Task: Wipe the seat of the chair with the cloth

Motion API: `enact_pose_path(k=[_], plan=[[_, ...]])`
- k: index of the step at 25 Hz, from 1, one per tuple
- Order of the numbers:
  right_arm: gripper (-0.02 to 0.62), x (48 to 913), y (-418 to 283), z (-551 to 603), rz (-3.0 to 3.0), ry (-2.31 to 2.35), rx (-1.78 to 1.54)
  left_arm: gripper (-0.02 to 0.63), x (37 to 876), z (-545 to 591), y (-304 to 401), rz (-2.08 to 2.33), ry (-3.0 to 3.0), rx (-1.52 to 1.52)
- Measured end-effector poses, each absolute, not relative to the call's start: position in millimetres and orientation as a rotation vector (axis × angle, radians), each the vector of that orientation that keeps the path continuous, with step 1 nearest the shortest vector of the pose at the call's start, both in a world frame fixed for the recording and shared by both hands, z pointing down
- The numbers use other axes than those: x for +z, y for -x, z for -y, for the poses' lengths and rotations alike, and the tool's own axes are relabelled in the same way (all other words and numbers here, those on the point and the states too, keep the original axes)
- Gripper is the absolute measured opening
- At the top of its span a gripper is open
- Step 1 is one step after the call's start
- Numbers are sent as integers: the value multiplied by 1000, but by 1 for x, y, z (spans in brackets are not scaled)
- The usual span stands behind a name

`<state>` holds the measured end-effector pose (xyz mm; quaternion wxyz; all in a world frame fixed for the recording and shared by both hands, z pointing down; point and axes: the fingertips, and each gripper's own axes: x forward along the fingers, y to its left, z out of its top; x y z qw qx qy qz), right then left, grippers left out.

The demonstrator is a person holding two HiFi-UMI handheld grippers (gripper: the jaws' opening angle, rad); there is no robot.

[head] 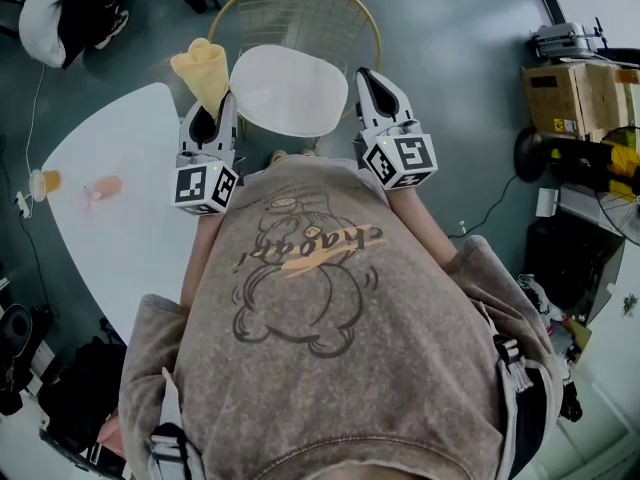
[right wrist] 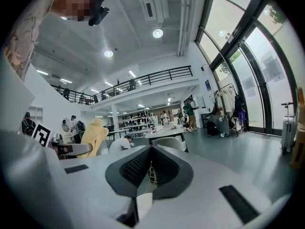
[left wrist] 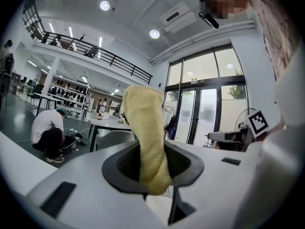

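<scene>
The chair stands ahead of me, with a white seat [head: 290,90] and a gold wire back [head: 300,13]. A yellow cloth [head: 203,68] sticks up out of my left gripper [head: 207,120], which is shut on it just left of the seat. In the left gripper view the cloth [left wrist: 145,137] rises between the jaws of that gripper [left wrist: 152,168], which points up into the room. My right gripper [head: 374,86] is held at the seat's right edge. Its jaws are shut with nothing in them [right wrist: 150,168]. The cloth [right wrist: 94,137] also shows in the right gripper view at the left.
A white table [head: 120,198] lies to my left, with an orange cup [head: 45,182] and a pinkish object [head: 103,187] on it. Cardboard boxes [head: 575,98] and gear stand at the right. A person [head: 60,8] crouches at the far left. Cables run over the floor.
</scene>
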<state>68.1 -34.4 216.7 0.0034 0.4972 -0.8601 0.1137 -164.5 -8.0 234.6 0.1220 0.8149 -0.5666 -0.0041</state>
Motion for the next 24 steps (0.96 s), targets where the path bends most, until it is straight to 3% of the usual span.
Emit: enact_pose_path(k=[24], plan=[[26,218,-54,23,2665,-1570,381,109,221,6,184,1638,-2366,-18]])
